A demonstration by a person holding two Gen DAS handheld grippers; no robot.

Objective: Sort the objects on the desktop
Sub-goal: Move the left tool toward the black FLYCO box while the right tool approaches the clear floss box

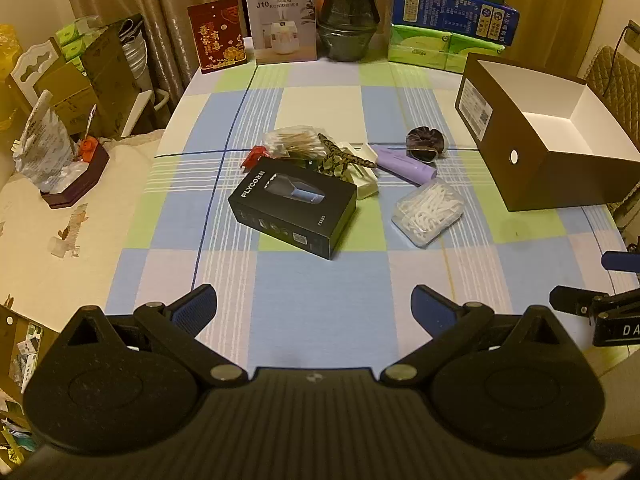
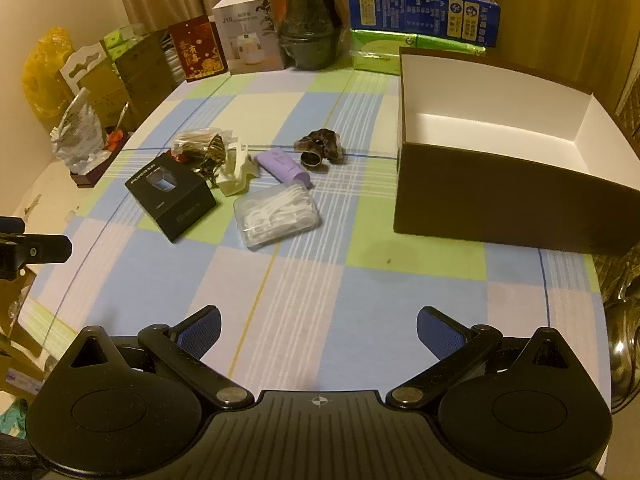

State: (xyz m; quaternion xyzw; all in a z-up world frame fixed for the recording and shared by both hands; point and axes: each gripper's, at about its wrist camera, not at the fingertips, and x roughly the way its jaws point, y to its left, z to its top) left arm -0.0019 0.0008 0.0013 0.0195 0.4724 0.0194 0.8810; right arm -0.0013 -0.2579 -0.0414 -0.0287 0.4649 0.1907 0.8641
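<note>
Hovering wide open, empty: left gripper [image 1: 314, 304] & right gripper [image 2: 318, 330]. Black rigid cardboard box [image 1: 292, 208] looks light; grab across short sides.

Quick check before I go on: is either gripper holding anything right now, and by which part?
Nothing is held. The left gripper and the right gripper are both wide open over bare tablecloth.

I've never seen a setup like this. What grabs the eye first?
Probably the big open empty box on the right of the checked tablecloth. Next, mid-table, the clutter: a black FLYCO box, a clear case of floss picks and a purple tube. Both tongs, left and right, gape wide in the foreground.
</note>
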